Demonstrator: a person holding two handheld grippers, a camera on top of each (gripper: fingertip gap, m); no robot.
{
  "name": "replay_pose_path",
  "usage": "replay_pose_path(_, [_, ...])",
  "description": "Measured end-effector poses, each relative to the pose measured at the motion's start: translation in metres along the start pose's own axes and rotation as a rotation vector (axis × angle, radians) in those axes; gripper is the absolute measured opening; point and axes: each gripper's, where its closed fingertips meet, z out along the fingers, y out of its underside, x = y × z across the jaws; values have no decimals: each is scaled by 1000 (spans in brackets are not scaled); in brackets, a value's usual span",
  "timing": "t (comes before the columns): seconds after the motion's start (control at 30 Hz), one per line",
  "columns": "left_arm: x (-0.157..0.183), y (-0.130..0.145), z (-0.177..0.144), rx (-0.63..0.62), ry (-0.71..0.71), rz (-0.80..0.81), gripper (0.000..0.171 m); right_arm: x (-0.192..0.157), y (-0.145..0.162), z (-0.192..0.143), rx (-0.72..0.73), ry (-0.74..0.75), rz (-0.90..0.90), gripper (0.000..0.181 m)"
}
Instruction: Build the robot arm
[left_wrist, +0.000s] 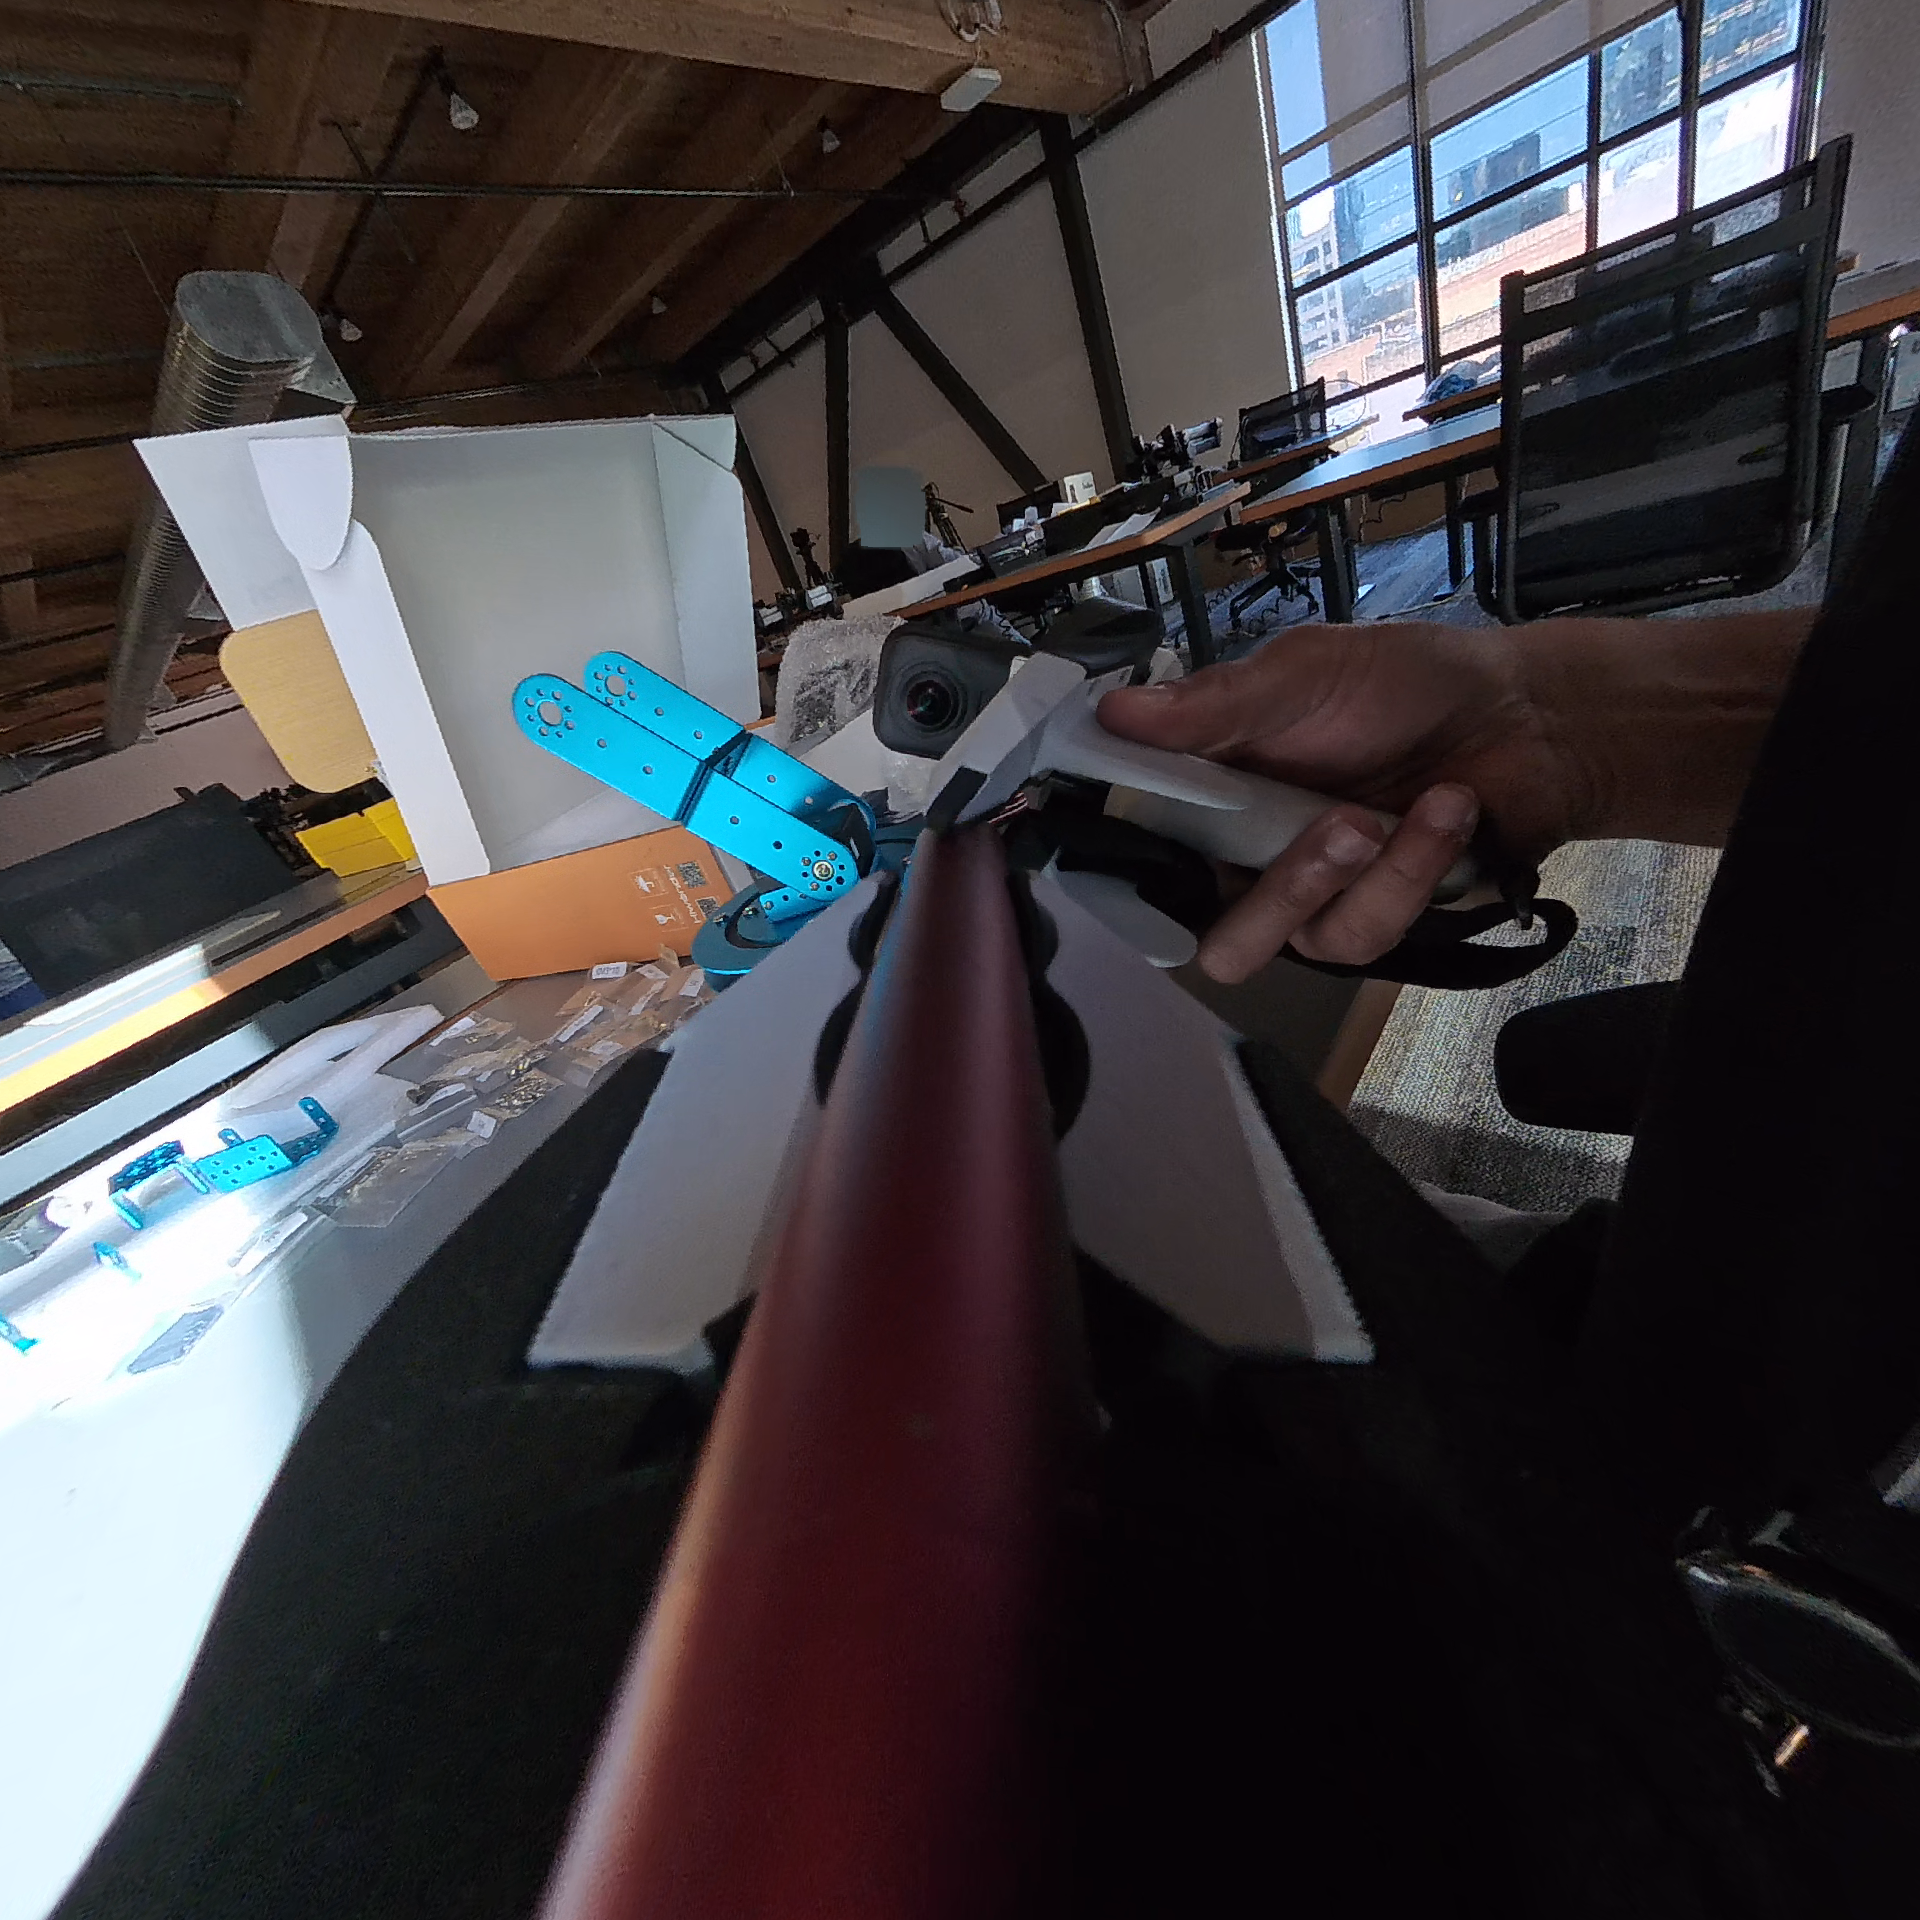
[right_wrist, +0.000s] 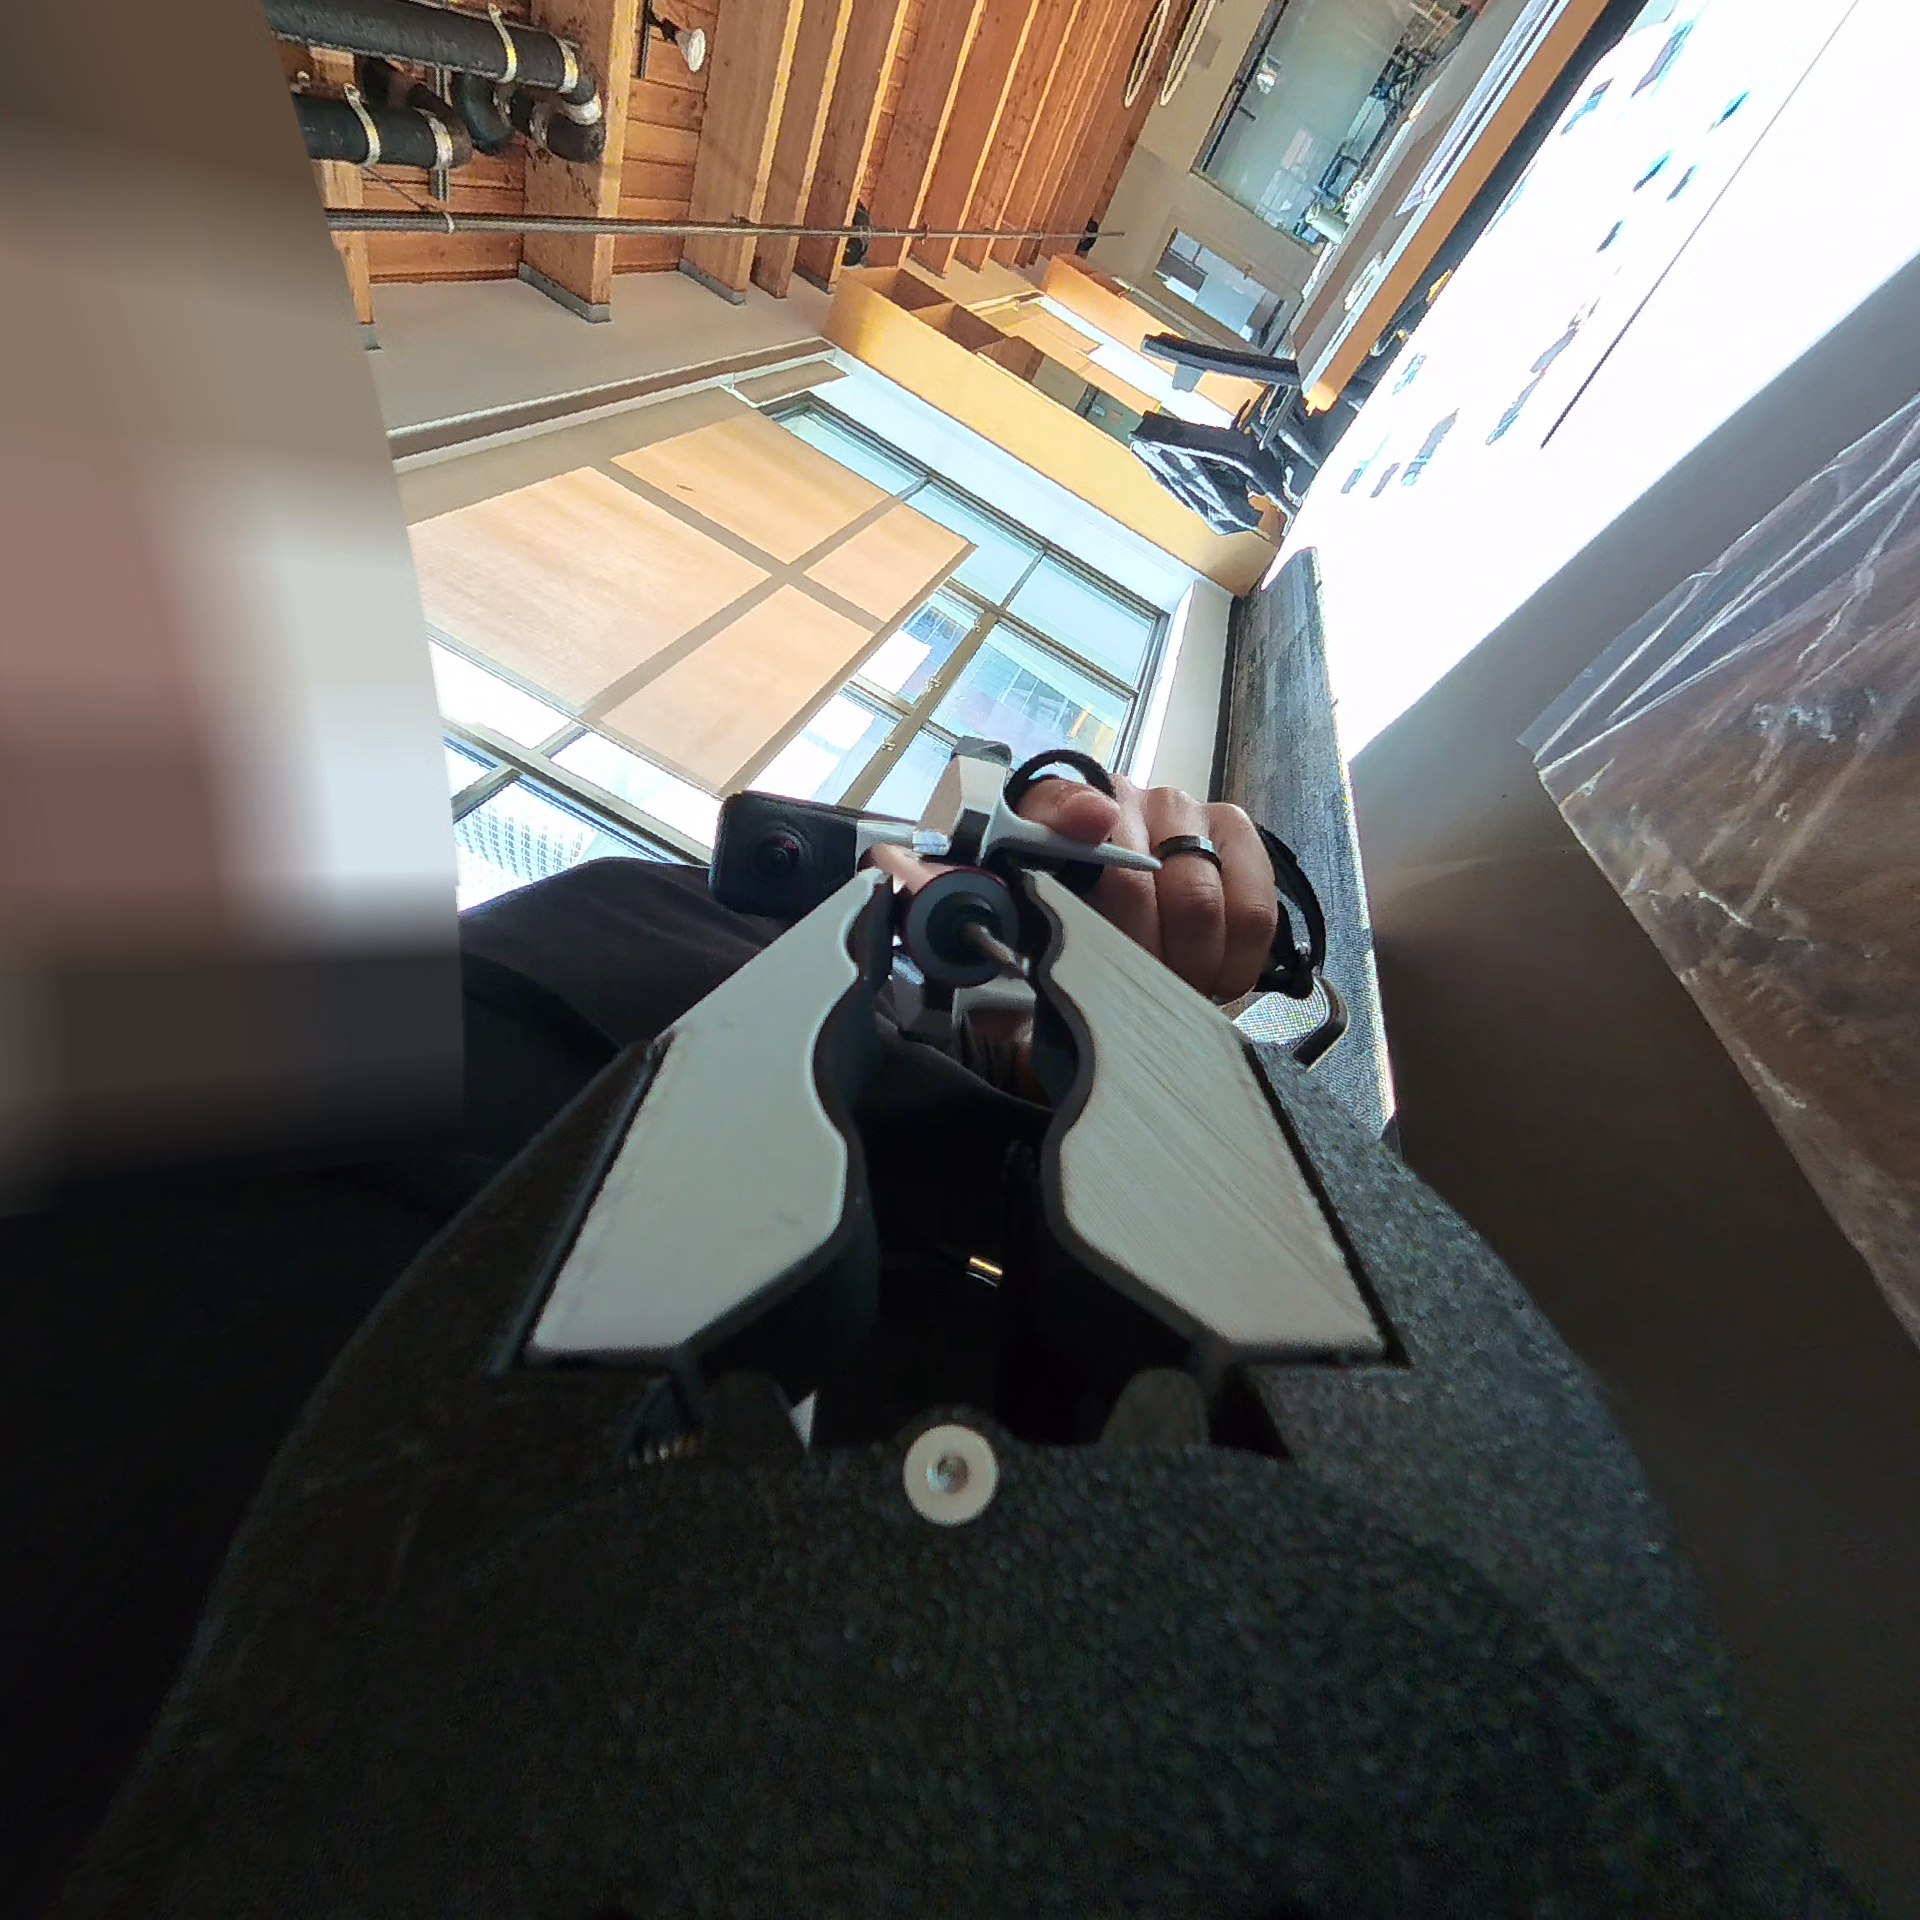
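My left gripper (left_wrist: 951, 883) is shut on a dark red screwdriver handle (left_wrist: 914, 1247), which runs from the bottom of the left wrist view up between its white fingers (left_wrist: 727, 1122). A hand (left_wrist: 1382, 748) holds my right gripper (left_wrist: 961, 805) at the handle's far end. In the right wrist view my right gripper (right_wrist: 956, 888) has its fingertips closed on either side of the screwdriver's round black front end (right_wrist: 951, 925), with the metal shaft pointing at the camera. Behind it are the left gripper's camera (right_wrist: 774, 850) and a hand wearing a ring (right_wrist: 1195, 883).
A blue metal arm (left_wrist: 717, 769) stands on the table in front of an open white and orange box (left_wrist: 499, 644). Small bags of parts (left_wrist: 499, 1049) and loose blue brackets (left_wrist: 249, 1158) lie at the left. A black mesh chair (left_wrist: 1662, 436) stands at the right. Both grippers' tips are close together, under 4 cm apart.
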Motion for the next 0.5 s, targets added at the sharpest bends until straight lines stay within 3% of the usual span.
replay_pose_path(0.3, [-3,-3,-5,51,4,-124,20,-2,-3,6,24,0,-24,23])
replay_pose_path(0.5, [-16,1,-10,17,-47,-152,21,8,-17,-6,89,172,-211,30])
